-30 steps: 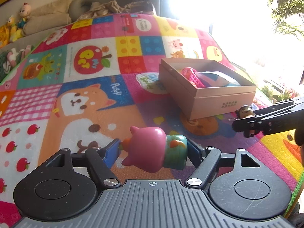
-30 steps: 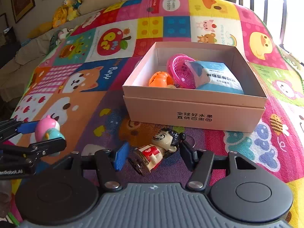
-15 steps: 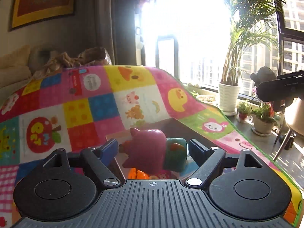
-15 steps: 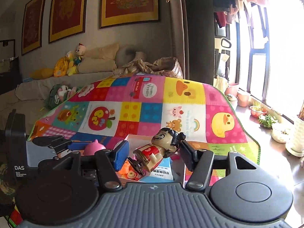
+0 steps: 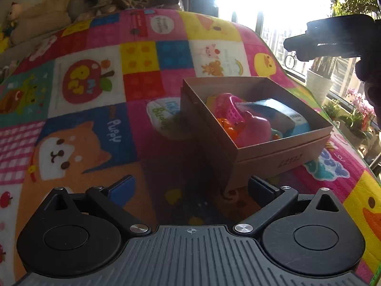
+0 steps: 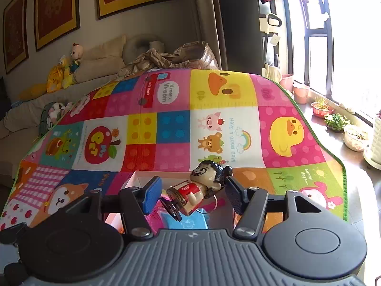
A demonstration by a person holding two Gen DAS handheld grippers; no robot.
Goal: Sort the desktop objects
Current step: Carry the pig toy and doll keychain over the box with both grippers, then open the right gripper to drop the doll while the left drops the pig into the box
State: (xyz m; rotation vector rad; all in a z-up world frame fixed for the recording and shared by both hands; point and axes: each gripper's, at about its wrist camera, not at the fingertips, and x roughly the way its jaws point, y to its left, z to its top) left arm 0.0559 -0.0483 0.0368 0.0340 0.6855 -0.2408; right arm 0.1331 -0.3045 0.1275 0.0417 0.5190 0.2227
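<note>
Left tool point(image 5: 190, 188) stood with its jaws opening to full spread and nothing between them, pointing down toward the play mat point(image 5: 95, 124), with the cardboard box point(image 5: 281, 152) at its one o'clock. Inside that box lay the pink pig toy point(image 5: 256, 128), tipped against a pink basket point(image 5: 229, 109) and a blue packet point(image 5: 283, 110), with something orange at the box's seven o'clock corner.

Right tool point(image 6: 190, 191) was partly closed, its pads clamped on the doll figurine point(image 6: 198, 188), which lay tilted, head toward two o'clock and base toward seven. It hung over the box, whose white rim point(image 6: 152, 175) showed just beneath the blue pad.

Risk, as I judged it: the doll was pinched slantwise across its body, so it could twist or slip before release. The box was already crowded, so a drop might land on the pig or packet and bounce toward the rim or over the near wall onto the mat. A release too far toward twelve o'clock could miss altogether.

The left wrist view gave the whole box and its contents, and the right tool as a dark shape at two o'clock. The right wrist view alone showed the grip on the doll, but only slivers of the box.
</note>
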